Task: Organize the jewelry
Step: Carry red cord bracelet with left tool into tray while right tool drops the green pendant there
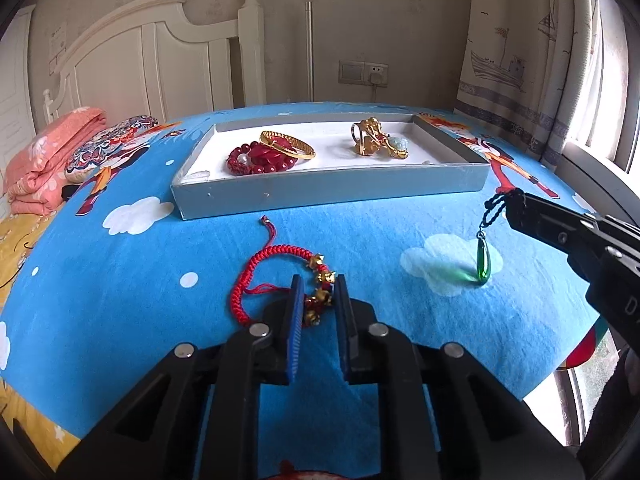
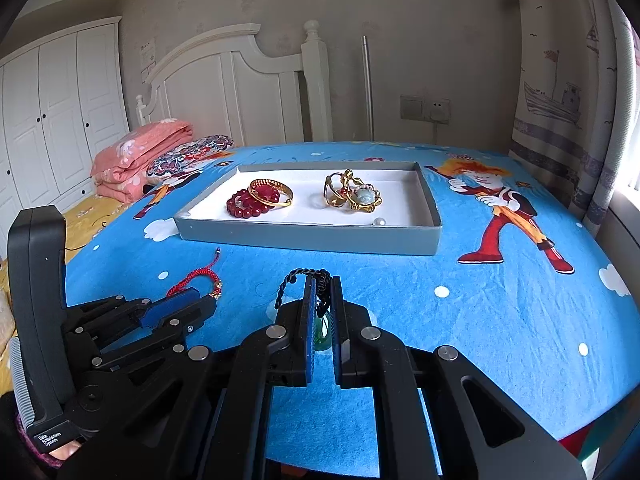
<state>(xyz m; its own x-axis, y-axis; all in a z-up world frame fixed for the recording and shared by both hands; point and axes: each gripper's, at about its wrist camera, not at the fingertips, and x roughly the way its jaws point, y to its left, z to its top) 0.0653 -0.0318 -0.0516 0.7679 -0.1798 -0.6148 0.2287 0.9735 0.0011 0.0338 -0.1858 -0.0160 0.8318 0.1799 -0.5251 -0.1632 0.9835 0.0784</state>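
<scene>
A grey tray (image 1: pixel 328 194) (image 2: pixel 312 236) lies on the blue sheet and holds red bead bracelets with a gold bangle (image 1: pixel 268 154) (image 2: pixel 260 198) and gold pieces (image 1: pixel 378 140) (image 2: pixel 352 196). A red braided bracelet with gold beads (image 1: pixel 276 276) (image 2: pixel 196 278) lies in front of it. My left gripper (image 1: pixel 318 286) (image 2: pixel 192 300) is around its beaded end, with the jaws close to the beads. My right gripper (image 2: pixel 323 284) (image 1: pixel 516 204) is shut on the black cord (image 2: pixel 304 278) of a green pendant (image 1: pixel 482 264), which hangs with its tip on the sheet.
A blue cartoon sheet (image 2: pixel 500 320) covers the surface. Folded pink bedding (image 1: pixel 52 152) and a patterned pillow (image 1: pixel 108 144) lie at the far left. A curtain (image 1: pixel 532 48) and window are on the right. A loose pearl (image 2: pixel 378 222) lies in the tray's front right corner.
</scene>
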